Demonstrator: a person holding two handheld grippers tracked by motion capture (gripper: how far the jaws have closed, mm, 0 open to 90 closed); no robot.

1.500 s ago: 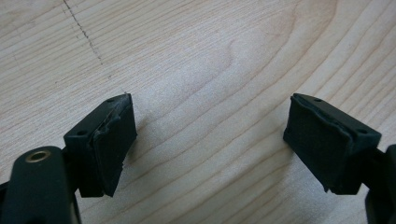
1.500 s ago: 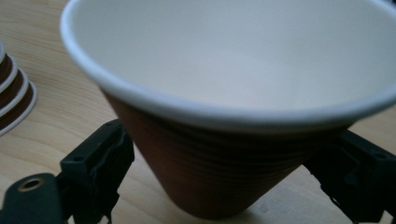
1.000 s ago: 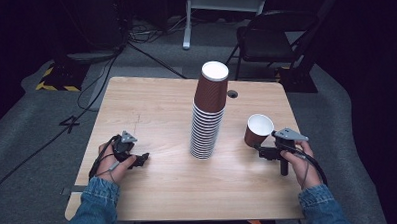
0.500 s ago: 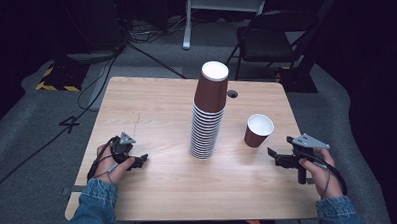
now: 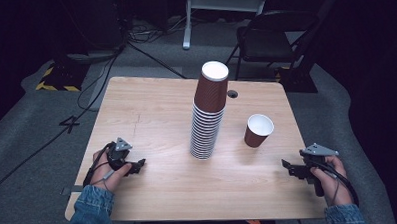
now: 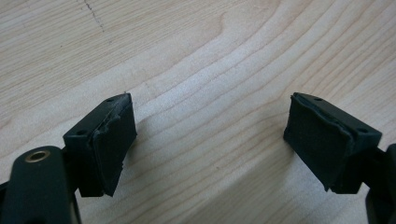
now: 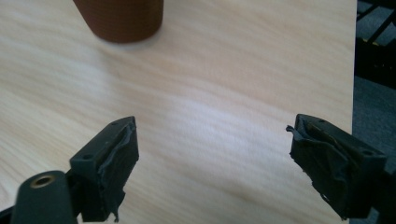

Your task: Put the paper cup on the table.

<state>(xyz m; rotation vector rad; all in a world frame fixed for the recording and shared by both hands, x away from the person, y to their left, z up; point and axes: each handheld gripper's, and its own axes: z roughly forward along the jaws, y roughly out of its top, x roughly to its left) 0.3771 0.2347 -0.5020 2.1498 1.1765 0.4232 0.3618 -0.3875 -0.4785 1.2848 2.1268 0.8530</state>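
The cup stack (image 5: 207, 111) stands near the middle of the counter (image 5: 151, 103). Well to its left, the left tool (image 5: 138, 165) rests low over bare wood, jaws spread wide with nothing between them. Just right of the stack stands a single cup (image 5: 258, 131), upright, mouth up, apart from it. Farther right and nearer the person, the right tool (image 5: 287, 167) hangs close to the counter's right edge, jaws wide apart and empty, the cup's base ahead of it.

This looks like a pause between cups: one is set out alone. The next move probably calls for reaching to the stack's top cup without toppling the tower. There is plenty of open wood left of the stack and in front; little to the right.
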